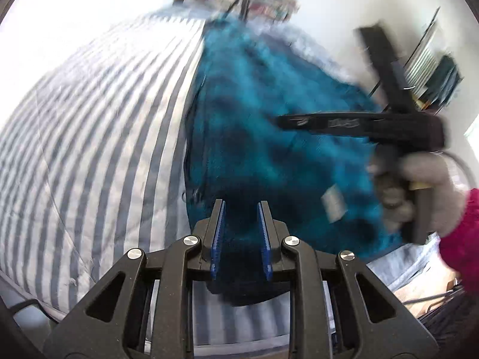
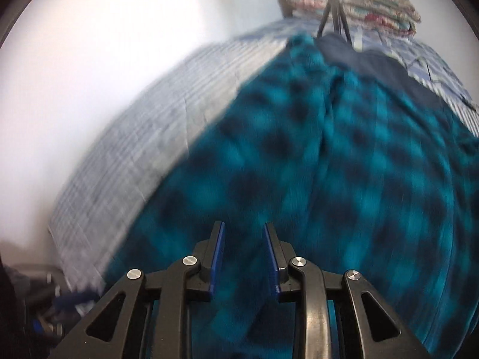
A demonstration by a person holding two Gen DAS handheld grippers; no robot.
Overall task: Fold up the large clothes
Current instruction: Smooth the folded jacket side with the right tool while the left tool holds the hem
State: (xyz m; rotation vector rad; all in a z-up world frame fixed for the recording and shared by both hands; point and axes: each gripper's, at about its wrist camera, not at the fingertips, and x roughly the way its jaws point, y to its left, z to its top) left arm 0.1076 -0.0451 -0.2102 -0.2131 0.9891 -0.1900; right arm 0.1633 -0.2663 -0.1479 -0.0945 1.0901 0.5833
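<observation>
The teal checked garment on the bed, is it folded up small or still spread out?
Spread out. The teal checked garment stretches long over the striped bedcover, one lengthwise crease down its middle; no compact stack.

Teal-and-black checked fleece garment (image 2: 344, 179): soft, matt cloth. Grey-striped quilted bedcover (image 1: 89, 119), 9 o'clock: matt woven cotton. Left gripper (image 1: 241, 206): matt black plastic, shiny metal rivets.

Both wrist cameras look steeply down, close over the teal plaid garment (image 1: 269, 125) (image 2: 329, 179) on the striped bed (image 1: 89, 119) (image 2: 134, 155), facing the pillows at twelve o'clock.
</observation>
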